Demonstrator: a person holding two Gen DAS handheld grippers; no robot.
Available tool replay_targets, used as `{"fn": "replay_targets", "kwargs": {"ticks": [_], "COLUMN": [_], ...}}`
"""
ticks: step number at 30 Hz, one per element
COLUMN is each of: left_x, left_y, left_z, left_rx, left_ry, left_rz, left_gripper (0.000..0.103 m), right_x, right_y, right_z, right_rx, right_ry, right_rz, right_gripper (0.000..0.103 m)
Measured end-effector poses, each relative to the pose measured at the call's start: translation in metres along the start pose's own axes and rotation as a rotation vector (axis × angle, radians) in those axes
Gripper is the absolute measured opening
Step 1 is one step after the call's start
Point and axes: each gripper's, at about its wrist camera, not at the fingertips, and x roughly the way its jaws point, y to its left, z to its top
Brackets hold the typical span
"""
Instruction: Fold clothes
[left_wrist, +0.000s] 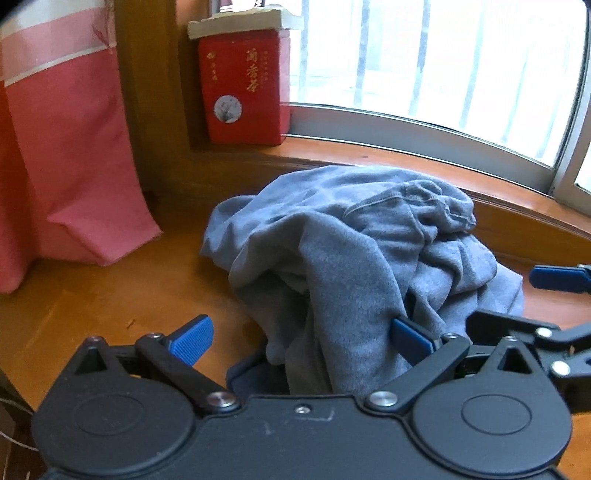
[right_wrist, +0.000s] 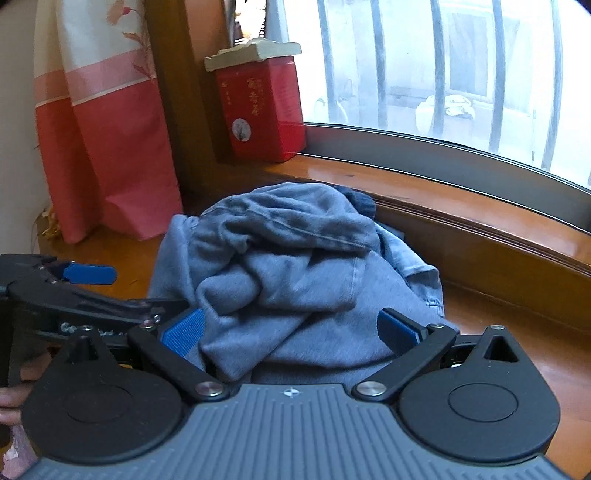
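Observation:
A blue-grey fleece garment (left_wrist: 354, 251) lies crumpled in a heap on the wooden table (left_wrist: 110, 288), close under the window sill. My left gripper (left_wrist: 301, 339) is open at the heap's near edge, and a hanging fold of cloth lies loose between its blue pads (left_wrist: 192, 339). In the right wrist view the same garment (right_wrist: 295, 266) fills the middle. My right gripper (right_wrist: 290, 329) is open too, its pads (right_wrist: 397, 330) on either side of the near folds. Each gripper shows at the edge of the other's view, side by side.
A red tea box (left_wrist: 243, 85) with a worn book on top stands on the sill at the back left. A pink curtain (left_wrist: 74, 147) hangs down to the table on the left. The raised wooden sill (right_wrist: 480, 221) and barred window run behind the heap. A hand (right_wrist: 11, 402) shows at lower left.

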Motion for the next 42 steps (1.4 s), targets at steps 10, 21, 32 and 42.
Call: {"fn": "replay_targets", "kwargs": {"ticks": [10,21,32,42], "left_x": [0.008,0.018,0.025,-0.025], "left_y": [0.014,0.002,0.001,-0.018], "left_z": [0.015,0.013,0.008,0.015], "left_rx": [-0.015,0.082,0.065,0.163], "left_ry": [-0.007,0.008,-0.041,-0.18], "left_rz": [-0.065,-0.125,-0.264,-0.311], "left_gripper": [0.103,0.103,0.043,0.031], "right_x": [0.011,0.034,0.066,0.008], "right_y": [0.002,0.001,0.009,0.004], "right_z": [0.018,0.048,0.047,0.037], "right_rx": [-0.077,-0.083,-0.031,0.063], "right_ry": [-0.031,-0.043,0.009,-0.135], "right_rz": [-0.006,0.03,0.1,0.114], "right_gripper": [0.102,0.102,0.07,0.022]}}
